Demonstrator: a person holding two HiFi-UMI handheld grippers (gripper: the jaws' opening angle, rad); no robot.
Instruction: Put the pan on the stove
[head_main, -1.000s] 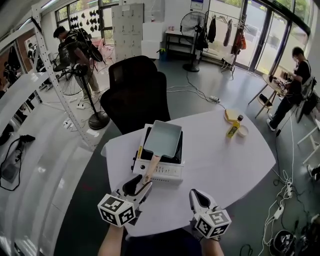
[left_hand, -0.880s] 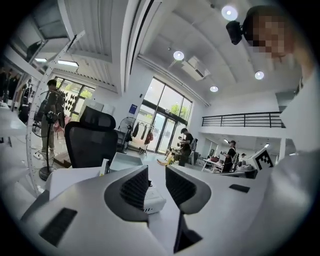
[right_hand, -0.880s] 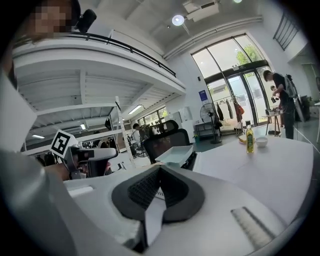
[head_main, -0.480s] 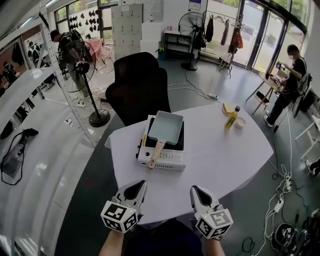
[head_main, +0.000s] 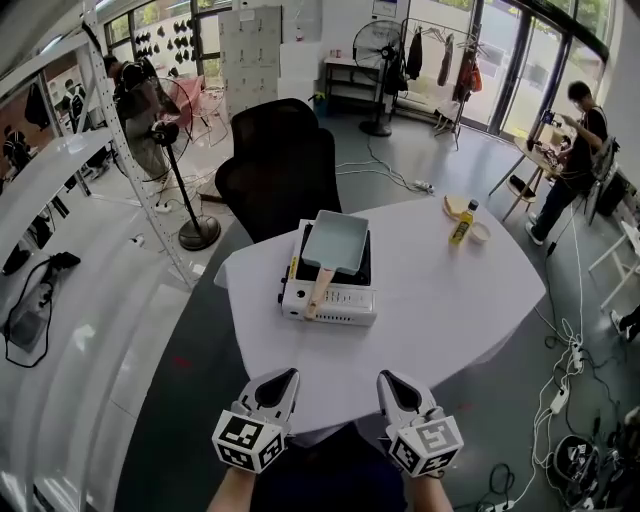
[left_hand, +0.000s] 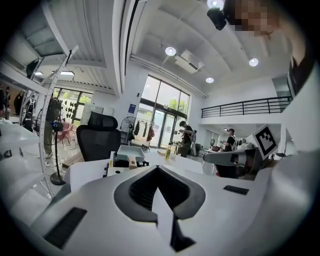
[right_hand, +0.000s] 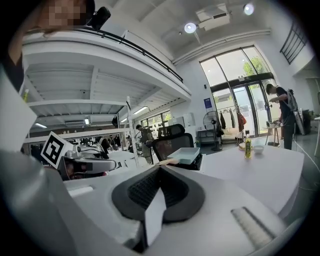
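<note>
The pale blue square pan (head_main: 335, 242) sits on the white portable stove (head_main: 330, 302) on the round white table (head_main: 450, 300), its wooden handle (head_main: 317, 291) pointing toward me. Both grippers hang near the table's front edge, well short of the stove. My left gripper (head_main: 284, 379) is shut with nothing in it, and my right gripper (head_main: 390, 381) is likewise shut and empty. The left gripper view shows its jaws (left_hand: 157, 168) met, with the pan (left_hand: 131, 151) far ahead. In the right gripper view the pan (right_hand: 185, 155) lies beyond the closed jaws (right_hand: 159, 168).
A black office chair (head_main: 280, 160) stands behind the table. A yellow bottle (head_main: 461, 224), a small bowl (head_main: 481, 233) and a plate sit at the table's far right. A floor fan (head_main: 160, 140), cables (head_main: 570, 360) and people at the room's edges surround it.
Both grippers have drawn back from the stove toward me. The left one was by the pan handle with its jaws apart; now it is shut and clear of it. The pan stays on the stove.
</note>
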